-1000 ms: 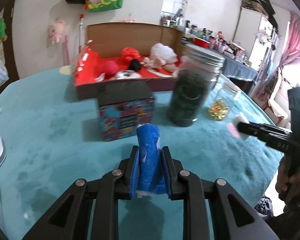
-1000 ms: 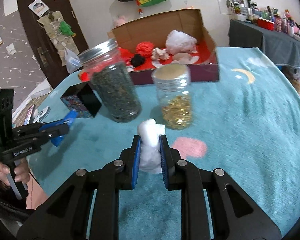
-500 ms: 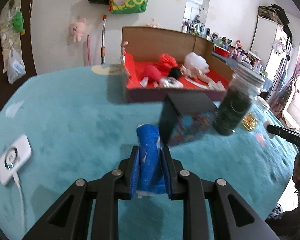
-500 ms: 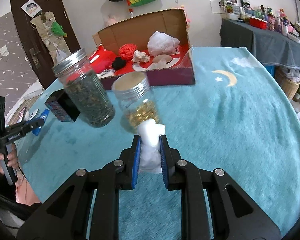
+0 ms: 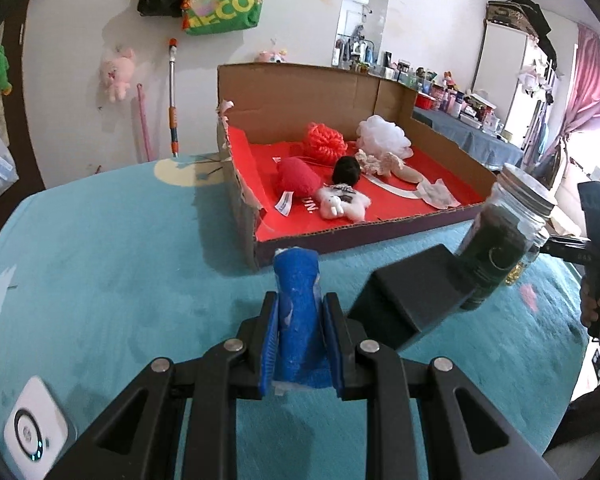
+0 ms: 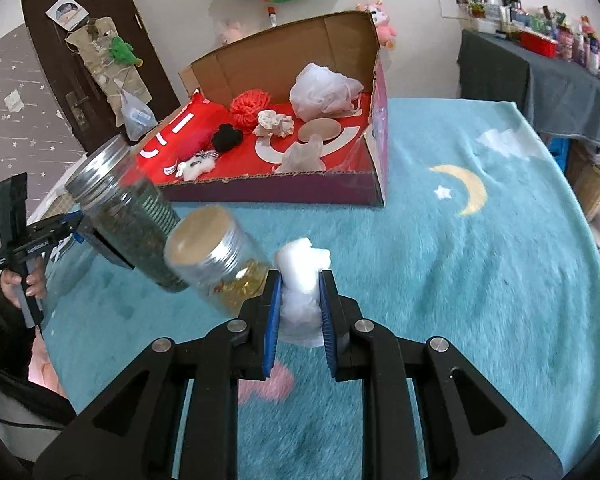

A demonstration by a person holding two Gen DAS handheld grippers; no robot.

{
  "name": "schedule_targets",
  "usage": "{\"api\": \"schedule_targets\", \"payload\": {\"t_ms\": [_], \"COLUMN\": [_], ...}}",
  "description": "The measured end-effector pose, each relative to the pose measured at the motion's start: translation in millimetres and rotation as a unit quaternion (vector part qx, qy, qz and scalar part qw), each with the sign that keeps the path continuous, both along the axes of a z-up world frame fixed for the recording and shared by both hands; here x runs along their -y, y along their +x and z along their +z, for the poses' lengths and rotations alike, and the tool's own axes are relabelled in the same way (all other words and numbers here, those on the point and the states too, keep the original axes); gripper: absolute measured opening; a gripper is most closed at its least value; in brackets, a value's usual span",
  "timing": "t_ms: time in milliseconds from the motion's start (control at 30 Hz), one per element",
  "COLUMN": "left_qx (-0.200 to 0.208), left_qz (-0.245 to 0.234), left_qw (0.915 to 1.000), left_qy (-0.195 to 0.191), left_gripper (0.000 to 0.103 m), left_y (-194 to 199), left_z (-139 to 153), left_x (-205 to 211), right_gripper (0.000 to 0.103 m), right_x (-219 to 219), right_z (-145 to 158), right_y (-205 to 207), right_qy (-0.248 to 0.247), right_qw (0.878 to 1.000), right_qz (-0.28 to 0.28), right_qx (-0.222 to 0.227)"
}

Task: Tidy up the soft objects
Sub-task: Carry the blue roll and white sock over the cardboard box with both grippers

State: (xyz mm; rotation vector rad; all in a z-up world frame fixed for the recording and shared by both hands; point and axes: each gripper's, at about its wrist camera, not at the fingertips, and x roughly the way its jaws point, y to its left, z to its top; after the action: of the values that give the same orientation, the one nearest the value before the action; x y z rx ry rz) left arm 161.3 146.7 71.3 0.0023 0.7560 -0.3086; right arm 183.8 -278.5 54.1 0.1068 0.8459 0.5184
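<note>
My left gripper (image 5: 300,308) is shut on a blue soft roll (image 5: 298,312), held above the teal table cover, in front of the cardboard box's near left corner. My right gripper (image 6: 300,284) is shut on a white fluffy wad (image 6: 302,276), held above the cover in front of the box. The open cardboard box (image 5: 356,236) with a red lining holds several soft things: a red plush (image 5: 298,178), an orange yarn ball (image 5: 324,144), a white mesh puff (image 5: 384,134) and a black pompom (image 5: 348,170). The box also shows in the right wrist view (image 6: 276,192).
A tall jar of dark contents (image 6: 128,216) and a smaller jar of gold pieces (image 6: 220,264) stand left of my right gripper. A black-topped box (image 5: 412,300) sits right of my left gripper. A white device (image 5: 34,436) lies at the table's near left edge.
Both grippers have moved toward the cardboard box with their loads. The left view has swung left past the black-topped box. The jars now lie closer to my right gripper.
</note>
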Motion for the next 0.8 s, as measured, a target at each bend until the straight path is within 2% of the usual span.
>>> {"api": "schedule_targets", "payload": {"t_ms": [300,600,800], "left_qx": [-0.013,-0.001,-0.017], "left_qz": [-0.02,-0.057,-0.091], "left_qw": [0.9996,0.9984,0.9956], "left_qy": [-0.014,-0.008,-0.011], "left_gripper": [0.023,0.023,0.023], "left_y": [21,36,64], "left_z": [1,27,50], "left_x": [-5,12,44], "right_gripper": [0.018,0.018,0.018], "right_x": [-5,-10,-23], "right_z": [5,22,38], "right_y": [29,48,72], "right_qy": [0.004,0.012,0.026], "right_qw": [1.0,0.999,0.996], "right_qz": [0.025,0.051,0.08], "right_qx": [-0.007,0.005,-0.003]}}
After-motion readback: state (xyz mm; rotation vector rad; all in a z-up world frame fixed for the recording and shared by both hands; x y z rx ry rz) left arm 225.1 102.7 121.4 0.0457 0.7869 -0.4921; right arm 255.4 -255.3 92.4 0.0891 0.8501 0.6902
